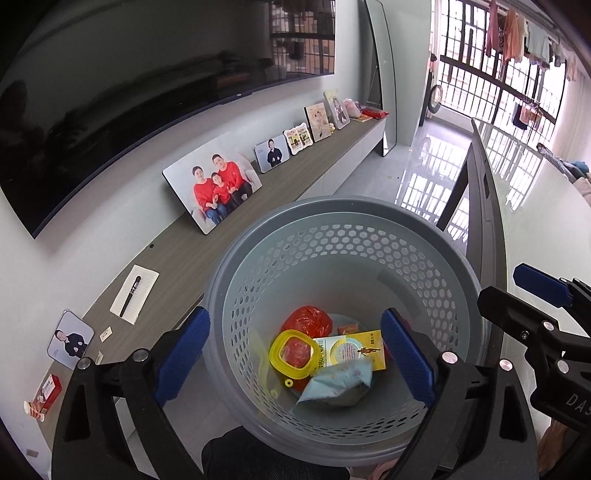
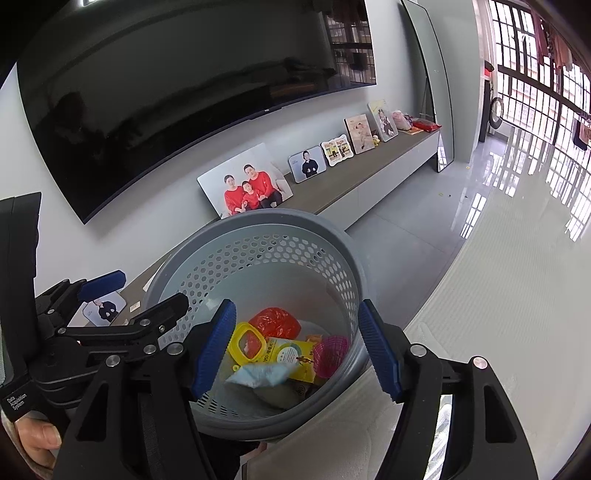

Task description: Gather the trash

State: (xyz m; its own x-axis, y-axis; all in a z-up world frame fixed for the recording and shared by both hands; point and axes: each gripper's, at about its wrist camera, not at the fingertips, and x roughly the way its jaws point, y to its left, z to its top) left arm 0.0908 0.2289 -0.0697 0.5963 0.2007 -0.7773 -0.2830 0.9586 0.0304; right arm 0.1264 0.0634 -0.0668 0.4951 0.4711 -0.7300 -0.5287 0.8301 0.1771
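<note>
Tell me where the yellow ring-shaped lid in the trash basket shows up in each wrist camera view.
Left wrist: the yellow ring-shaped lid lies at lower centre, on the basket floor, over the red bag.
Right wrist: the lid sits left of centre in the basket, just right of the left blue finger.
Shared landmark: the yellow box beside it, inside the grey basket.

A home living room.

A large dark television (image 2: 177, 92) hangs on the wall ahead of the hand-held gripper, and below it a long low bench (image 2: 354, 181) carries a row of family photos (image 2: 245, 188). Further ahead to the right, barred windows (image 1: 491, 70) with hanging laundry (image 1: 517, 33) stand over a shiny tiled floor (image 2: 491, 206).
</note>
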